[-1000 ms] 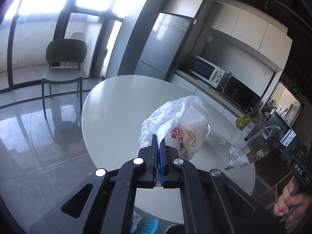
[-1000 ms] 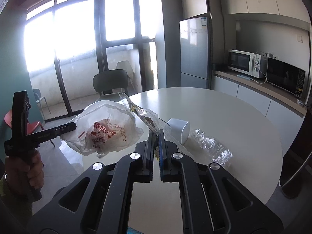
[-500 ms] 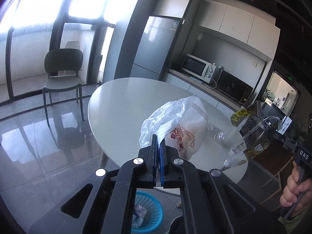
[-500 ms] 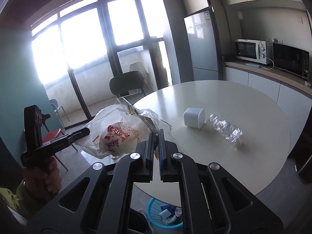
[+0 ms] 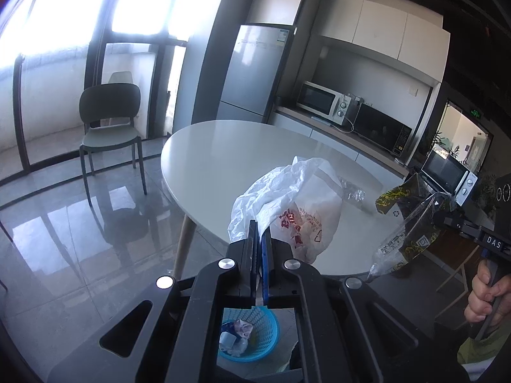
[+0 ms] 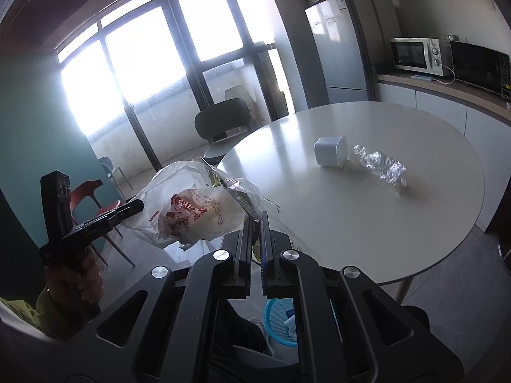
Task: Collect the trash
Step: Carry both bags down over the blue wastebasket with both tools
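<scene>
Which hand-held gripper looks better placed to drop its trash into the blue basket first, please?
Probably the left hand-held gripper: its white plastic bag hangs off the table edge, and the blue basket shows directly beneath it. The right's wrapper hangs further aside.

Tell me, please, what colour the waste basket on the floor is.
Blue waste basket, clearest in the left wrist view.

A round white table (image 5: pixel 223 153) stands on a glossy grey tiled floor (image 5: pixel 64 239); a dark green plastic chair (image 5: pixel 110 118) sits by tall windows; a silver fridge (image 5: pixel 255 70) adjoins a counter bearing a white microwave (image 5: pixel 322 102).
</scene>
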A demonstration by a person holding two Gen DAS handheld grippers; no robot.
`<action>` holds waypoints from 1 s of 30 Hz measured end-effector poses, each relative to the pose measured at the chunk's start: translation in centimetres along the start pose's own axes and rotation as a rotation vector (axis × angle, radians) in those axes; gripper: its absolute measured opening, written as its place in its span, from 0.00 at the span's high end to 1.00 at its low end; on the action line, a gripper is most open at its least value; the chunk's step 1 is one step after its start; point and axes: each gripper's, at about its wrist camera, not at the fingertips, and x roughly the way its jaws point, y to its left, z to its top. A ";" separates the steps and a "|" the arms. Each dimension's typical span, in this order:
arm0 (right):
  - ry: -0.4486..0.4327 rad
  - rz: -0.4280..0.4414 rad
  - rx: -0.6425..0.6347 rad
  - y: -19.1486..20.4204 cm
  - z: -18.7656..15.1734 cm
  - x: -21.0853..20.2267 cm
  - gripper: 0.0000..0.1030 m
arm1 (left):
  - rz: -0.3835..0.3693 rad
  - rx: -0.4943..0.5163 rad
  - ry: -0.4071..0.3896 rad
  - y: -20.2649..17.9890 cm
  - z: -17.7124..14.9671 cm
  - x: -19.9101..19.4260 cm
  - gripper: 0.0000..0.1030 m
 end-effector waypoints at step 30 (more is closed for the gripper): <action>0.299 -0.005 0.045 -2.4 -11.9 7.4 0.96 | 0.057 0.033 0.369 1.9 -12.5 6.5 0.99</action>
